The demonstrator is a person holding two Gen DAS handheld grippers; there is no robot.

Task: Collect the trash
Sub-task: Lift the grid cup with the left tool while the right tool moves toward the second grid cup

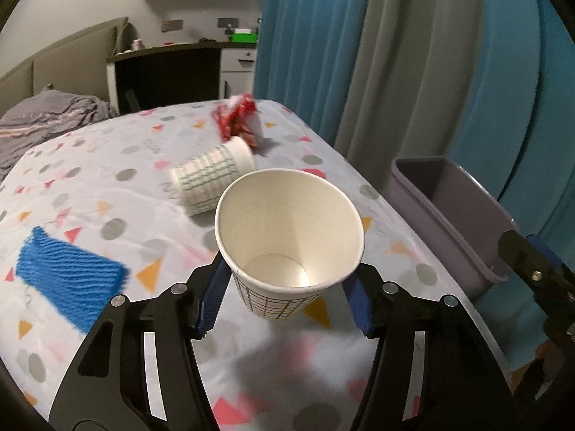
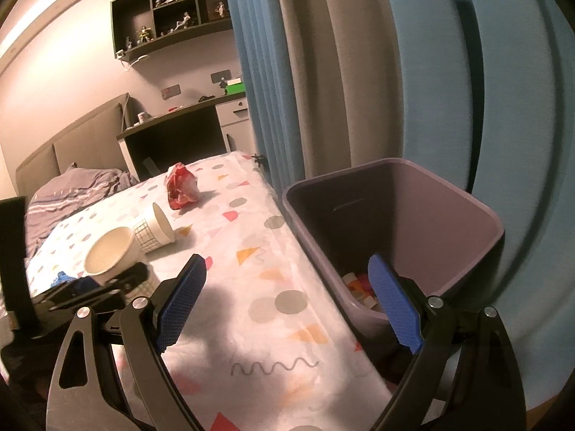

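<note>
Upright paper cup [image 1: 289, 240] between the left gripper [image 1: 287, 301] pads, above the table [image 1: 107, 165]. Behind it a second cup [image 1: 212, 179] lies on its side; crumpled wrapper [image 1: 239, 120] beyond that. Cloth [image 1: 68, 280] left of them. Bin [image 2: 395, 215] beside the table's right edge, scraps [image 2: 359, 287] inside.
</note>
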